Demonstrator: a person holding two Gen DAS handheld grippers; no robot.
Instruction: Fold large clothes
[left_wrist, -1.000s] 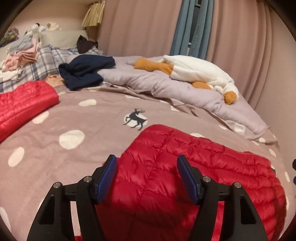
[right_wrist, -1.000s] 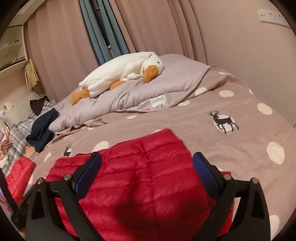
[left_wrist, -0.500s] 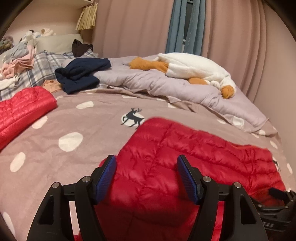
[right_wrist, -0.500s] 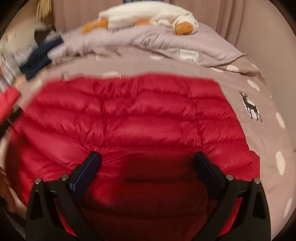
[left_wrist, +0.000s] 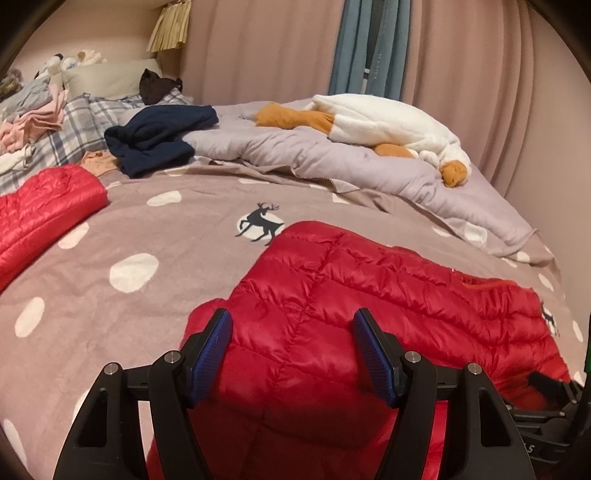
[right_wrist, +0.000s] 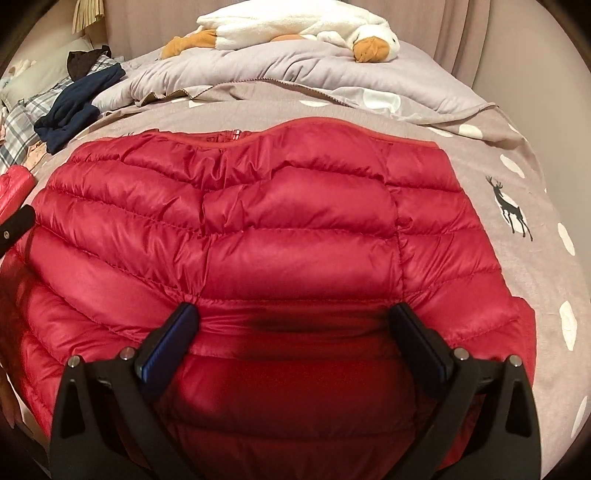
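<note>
Red puffer jacket part-folded on the bed, both hand-held grippers poised over its near edge.

The red puffer jacket (right_wrist: 295, 240) lies flat on the dotted bedspread (left_wrist: 110, 302), zip edge at the far side. The left hand-held gripper (left_wrist: 291, 350) and the right hand-held gripper (right_wrist: 295, 332) both stand spread, with quilted fabric bulging between the pads but not pinched. The next fold seems due: each must close on the near edge, then carry it toward the far side.

Walls: pale pink wall (left_wrist: 554, 155) at the right.
Curtains: pink curtain (left_wrist: 258, 48), blue curtain (left_wrist: 364, 44) in its gap.
Bed: taupe dotted bedspread (left_wrist: 155, 229) with deer print.
Light: dim, warm.
</note>
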